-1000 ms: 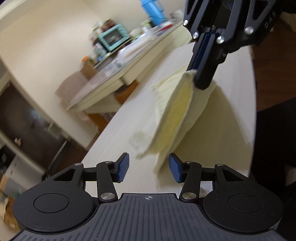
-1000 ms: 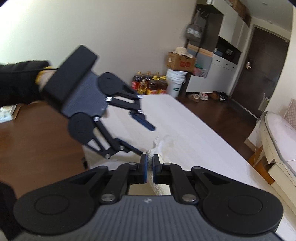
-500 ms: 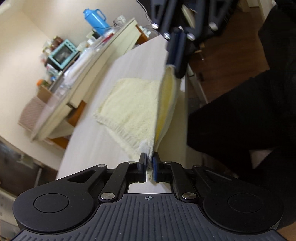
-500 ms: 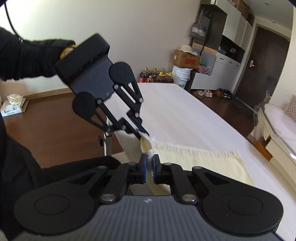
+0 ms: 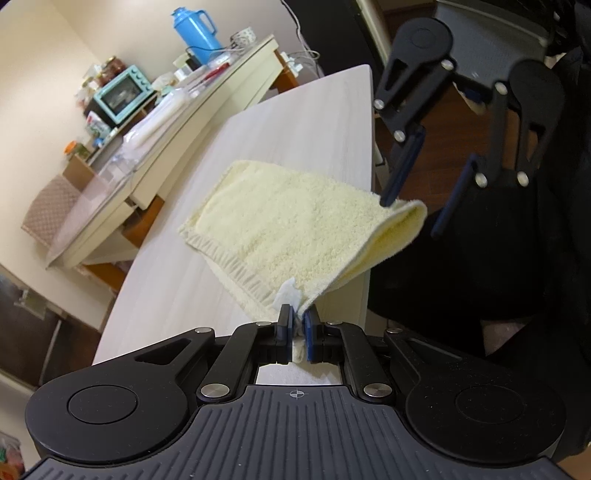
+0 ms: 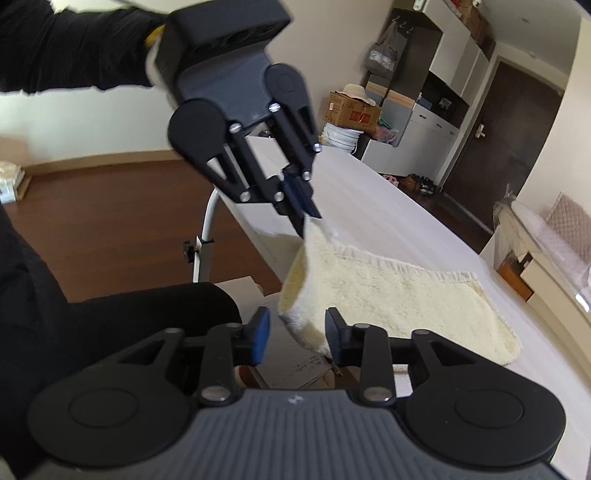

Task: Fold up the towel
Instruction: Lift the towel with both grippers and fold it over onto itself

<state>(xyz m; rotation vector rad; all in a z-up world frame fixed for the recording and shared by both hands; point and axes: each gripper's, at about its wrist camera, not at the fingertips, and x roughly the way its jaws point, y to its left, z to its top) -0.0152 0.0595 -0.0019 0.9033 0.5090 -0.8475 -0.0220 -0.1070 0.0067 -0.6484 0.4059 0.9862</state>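
A pale yellow towel (image 5: 295,221) lies folded over on the white table (image 5: 306,122), its near fold hanging past the table's edge. My left gripper (image 5: 295,325) is shut on the towel's corner beside its white label. It also shows in the right wrist view (image 6: 304,210), pinching the towel (image 6: 388,288) from above. My right gripper (image 6: 297,330) is open, its fingers on either side of the towel's folded edge. In the left wrist view the right gripper (image 5: 424,199) stands open at the towel's far corner.
A side counter (image 5: 192,107) with a teal oven (image 5: 123,92) and a blue jug (image 5: 194,31) runs beside the table. A dark door (image 6: 495,136), white cabinets and boxes (image 6: 352,110) stand at the room's far end. The wooden floor (image 6: 103,221) lies beyond the table's edge.
My right gripper has opened and let go of the towel. The raised towel half has come down over the lower half. My left gripper closed on the corner a second ago and still holds it.
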